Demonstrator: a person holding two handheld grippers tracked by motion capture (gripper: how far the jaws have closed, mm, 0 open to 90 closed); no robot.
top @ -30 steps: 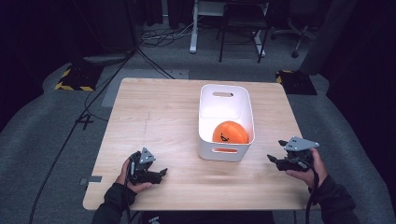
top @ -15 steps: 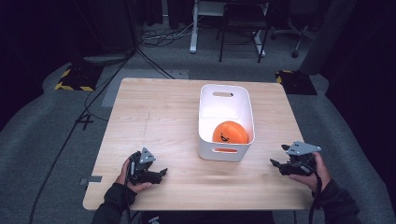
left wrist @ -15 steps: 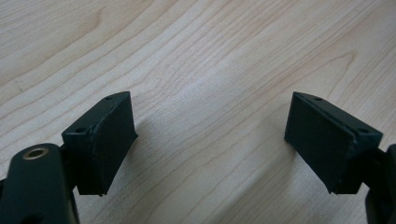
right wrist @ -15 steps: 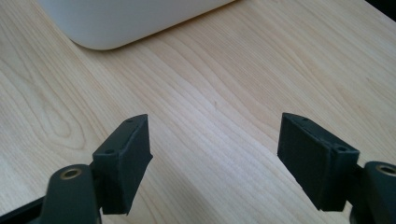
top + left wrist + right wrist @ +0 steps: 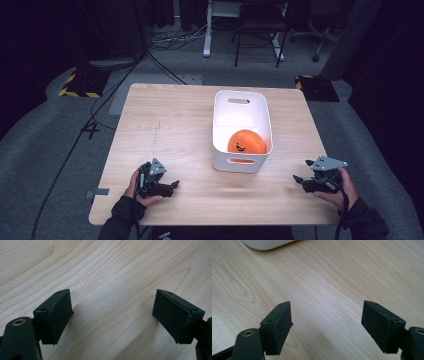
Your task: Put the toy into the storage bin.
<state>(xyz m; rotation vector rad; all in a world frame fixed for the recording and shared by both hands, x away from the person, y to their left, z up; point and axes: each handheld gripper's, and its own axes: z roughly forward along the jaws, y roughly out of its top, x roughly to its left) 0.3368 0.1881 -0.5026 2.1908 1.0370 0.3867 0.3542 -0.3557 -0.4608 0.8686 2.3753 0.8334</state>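
left hand (image 5: 142, 186): lower left of the high view, sleeve entering from the bottom edge. left gripper (image 5: 172, 186): jaws wide apart, nothing between them, pointing toward the frame's right. right hand (image 5: 337, 187): lower right of the high view. right gripper (image 5: 301, 172): jaws spread, just been opening further, nothing between them, pointing toward the frame's left.

A pale wooden tabletop (image 5: 165, 125) stands on grey carpet (image 5: 50, 150). Beyond its far edge, black cables (image 5: 170, 42), white desk legs (image 5: 206, 30), a dark chair (image 5: 257, 30); hazard-striped blocks (image 5: 80, 82) flank the far corners in dim light.
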